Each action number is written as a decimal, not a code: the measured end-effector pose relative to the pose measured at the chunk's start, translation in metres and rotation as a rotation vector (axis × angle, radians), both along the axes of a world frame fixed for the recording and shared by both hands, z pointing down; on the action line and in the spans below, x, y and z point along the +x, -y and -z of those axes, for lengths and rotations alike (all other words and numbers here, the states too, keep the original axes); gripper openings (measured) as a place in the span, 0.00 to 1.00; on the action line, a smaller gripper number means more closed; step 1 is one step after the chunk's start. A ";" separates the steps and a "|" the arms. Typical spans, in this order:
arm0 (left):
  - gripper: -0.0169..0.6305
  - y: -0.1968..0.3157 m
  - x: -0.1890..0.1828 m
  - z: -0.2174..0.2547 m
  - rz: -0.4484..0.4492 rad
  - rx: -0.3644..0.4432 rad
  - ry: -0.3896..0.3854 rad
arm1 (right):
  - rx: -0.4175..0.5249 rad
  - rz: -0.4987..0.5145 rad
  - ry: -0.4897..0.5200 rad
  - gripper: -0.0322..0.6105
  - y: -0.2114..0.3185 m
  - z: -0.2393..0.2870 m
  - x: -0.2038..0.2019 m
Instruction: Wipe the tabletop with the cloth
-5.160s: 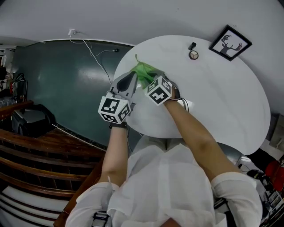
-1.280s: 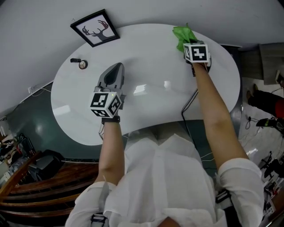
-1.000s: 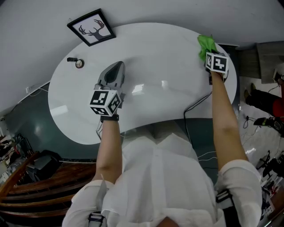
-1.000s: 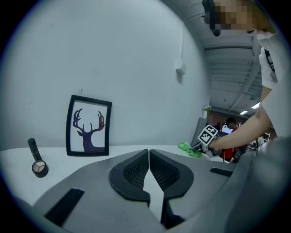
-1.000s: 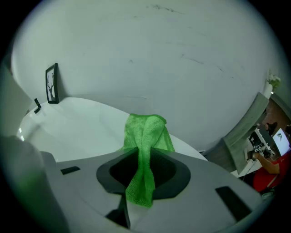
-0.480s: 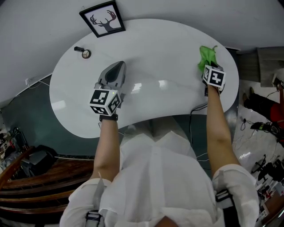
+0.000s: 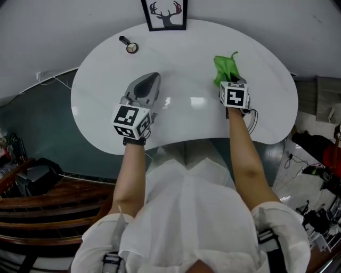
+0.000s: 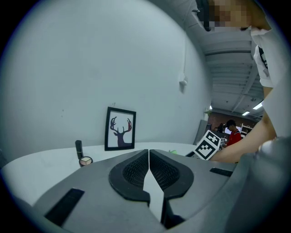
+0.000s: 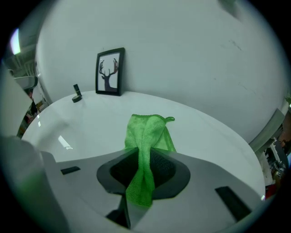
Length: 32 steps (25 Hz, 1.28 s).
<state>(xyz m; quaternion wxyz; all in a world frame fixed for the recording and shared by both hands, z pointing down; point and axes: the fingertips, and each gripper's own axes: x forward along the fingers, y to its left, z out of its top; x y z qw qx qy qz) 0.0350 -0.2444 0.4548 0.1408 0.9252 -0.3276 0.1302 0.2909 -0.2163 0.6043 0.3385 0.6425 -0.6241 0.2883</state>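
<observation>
The right claw (image 7: 228, 82) is clamped on the green cloth (image 7: 224, 66): in the right gripper view a bunched strip of cloth (image 9: 148, 136) runs between the closed jaws of that claw (image 9: 144, 170), and the rest fans out ahead of it, lying on the white desk (image 7: 266, 101). In the head view the cloth sits at about two o'clock from the desk's middle, with its small loop pointing toward twelve. The left claw (image 7: 151, 80) is over the desk at about nine o'clock from the middle, well apart from the cloth. In its own view this claw (image 8: 149, 157) has its jaws pressed together with nothing between them. A framed deer picture (image 7: 166, 13) stands at the desk's twelve o'clock edge against the wall. A round compact (image 7: 131, 48) and a dark tube (image 7: 123, 39) lie close together at about eleven o'clock.
</observation>
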 end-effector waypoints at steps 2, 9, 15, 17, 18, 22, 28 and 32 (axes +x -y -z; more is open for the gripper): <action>0.06 -0.002 -0.018 0.002 0.019 0.000 -0.004 | 0.005 0.040 0.022 0.16 0.010 0.001 -0.039; 0.06 -0.008 -0.080 0.006 0.076 -0.003 -0.003 | 0.004 0.189 0.066 0.16 0.029 0.005 -0.165; 0.06 -0.013 -0.140 0.009 0.130 0.005 0.008 | 0.005 0.300 0.087 0.16 0.033 0.006 -0.256; 0.06 -0.018 -0.160 0.010 0.142 0.006 0.012 | 0.003 0.328 0.095 0.16 0.030 0.008 -0.285; 0.06 -0.020 -0.170 0.011 0.148 0.007 0.014 | 0.002 0.345 0.098 0.16 0.028 0.009 -0.300; 0.06 -0.027 -0.203 0.011 0.168 0.005 0.030 | 0.005 0.422 0.103 0.16 0.024 0.009 -0.355; 0.06 -0.035 -0.243 0.009 0.193 0.009 0.046 | 0.001 0.525 0.125 0.16 0.013 0.007 -0.431; 0.06 -0.043 -0.270 0.003 0.209 0.001 0.066 | 0.000 0.607 0.127 0.16 -0.002 0.006 -0.479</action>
